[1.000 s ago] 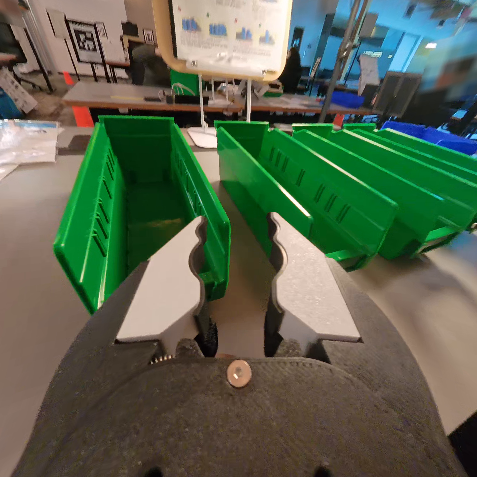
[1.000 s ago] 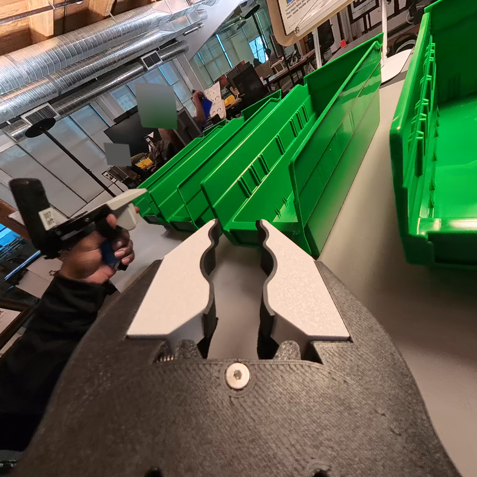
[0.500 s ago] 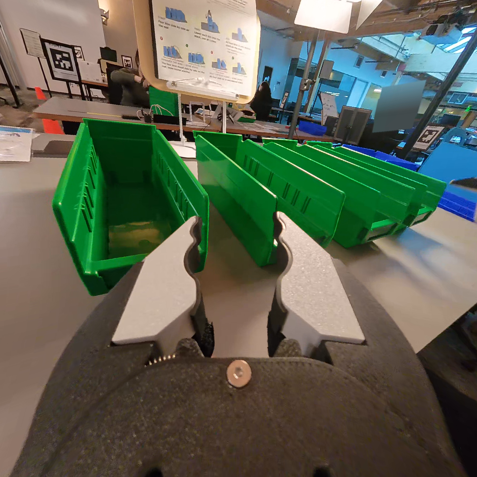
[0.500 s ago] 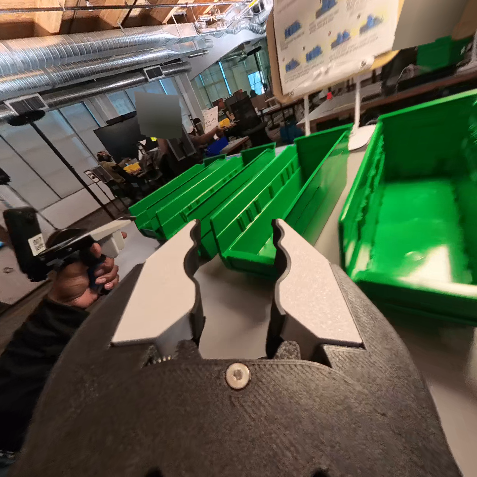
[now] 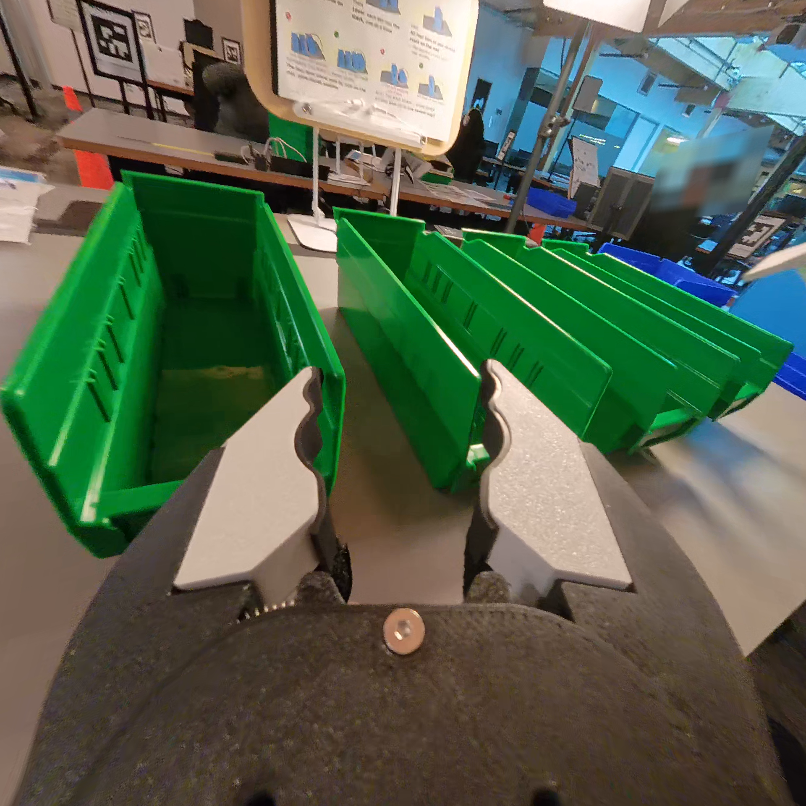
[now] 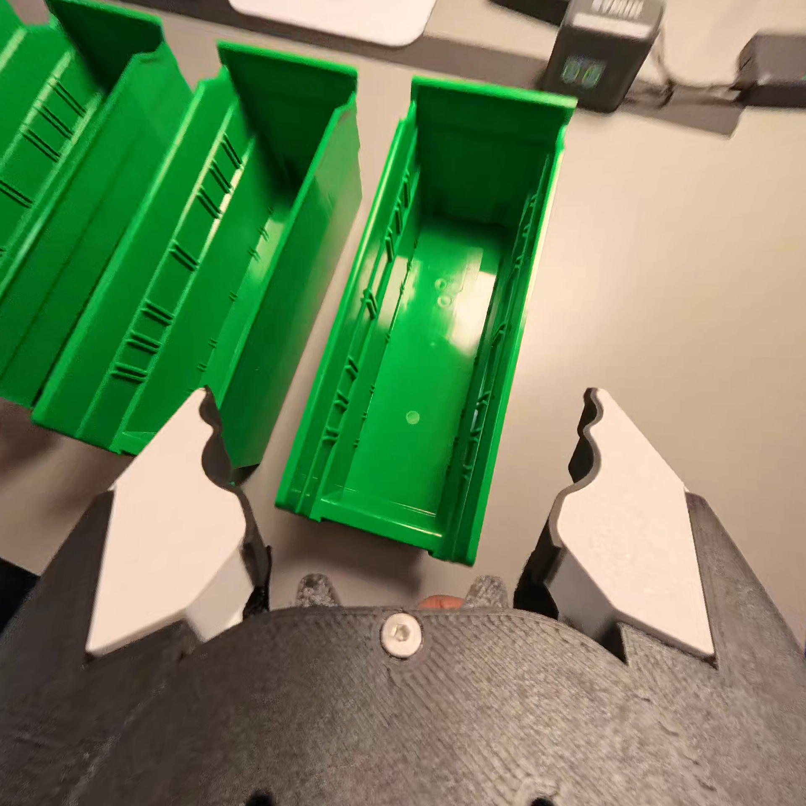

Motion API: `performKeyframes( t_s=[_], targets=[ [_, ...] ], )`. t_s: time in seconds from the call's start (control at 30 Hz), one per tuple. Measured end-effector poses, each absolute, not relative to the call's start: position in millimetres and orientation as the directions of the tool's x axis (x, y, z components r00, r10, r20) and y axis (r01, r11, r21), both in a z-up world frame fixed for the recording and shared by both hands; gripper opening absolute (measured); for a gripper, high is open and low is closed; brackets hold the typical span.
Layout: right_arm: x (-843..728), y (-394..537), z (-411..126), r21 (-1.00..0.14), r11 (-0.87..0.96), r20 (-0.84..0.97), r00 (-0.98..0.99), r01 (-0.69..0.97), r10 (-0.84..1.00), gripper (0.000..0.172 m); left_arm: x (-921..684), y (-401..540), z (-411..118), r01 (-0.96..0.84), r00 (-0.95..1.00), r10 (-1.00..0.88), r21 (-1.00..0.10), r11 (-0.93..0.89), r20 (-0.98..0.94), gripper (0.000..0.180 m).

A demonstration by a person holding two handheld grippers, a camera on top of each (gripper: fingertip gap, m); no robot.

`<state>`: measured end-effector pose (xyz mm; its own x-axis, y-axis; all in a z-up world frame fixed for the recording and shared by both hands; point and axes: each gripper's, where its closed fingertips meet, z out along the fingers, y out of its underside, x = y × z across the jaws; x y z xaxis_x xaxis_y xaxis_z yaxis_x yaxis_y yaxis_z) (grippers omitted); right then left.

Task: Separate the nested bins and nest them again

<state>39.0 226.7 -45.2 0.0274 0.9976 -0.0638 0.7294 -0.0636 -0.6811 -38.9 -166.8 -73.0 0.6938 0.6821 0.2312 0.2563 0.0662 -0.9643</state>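
Bins lie side by side across the upper left of the right wrist frame, so separating looks finished. Both grippers, left gripper and right gripper, gape empty. Next comes clamping a wall of the centre bin to re-nest it.

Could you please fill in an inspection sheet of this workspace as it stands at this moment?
Surface: grey table, bare between the bins.
Job's things: nested green bins stand apart at one end; more green bins lie in a row beside them.
Clutter: white sign base; dark device; papers.
Grippers: left gripper open, nothing between the fingers; right gripper wide open above the nested bins, not touching.
Cables: nothing seen on this table.
Surroundings: instruction board, blue bins, further desks.
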Motion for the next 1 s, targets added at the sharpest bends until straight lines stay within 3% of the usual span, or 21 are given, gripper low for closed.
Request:
performKeyframes(
  t_s=[0.17,0.57,0.77,1.0],
  targets=[
    [18.7,234.9,-75.1,-0.549,-0.131,-0.166,0.046,0.826,0.985,0.158,-31.0,-166.8,-89.9,0.29,0.709,0.664,-0.957,0.032,0.237,0.081],
    [2.7,238.6,-108.0,-0.372,-0.075,-0.057,0.058,0.925,0.997,0.153,-28.1,-167.7,-90.2,0.306,0.723,0.634,-0.95,0.062,0.275,0.077],
    [1.3,237.5,-120.8,-0.32,-0.079,-0.025,0.075,0.944,0.997,0.14,-28.7,-166.7,-92.5,0.32,0.722,0.632,-0.946,0.055,0.281,0.073],
    [-4.4,235.8,-118.4,-0.335,-0.099,-0.042,0.091,0.937,0.995,0.127,-28.2,-165.3,-93.6,0.325,0.725,0.629,-0.945,0.048,0.281,0.072]
  ],
)
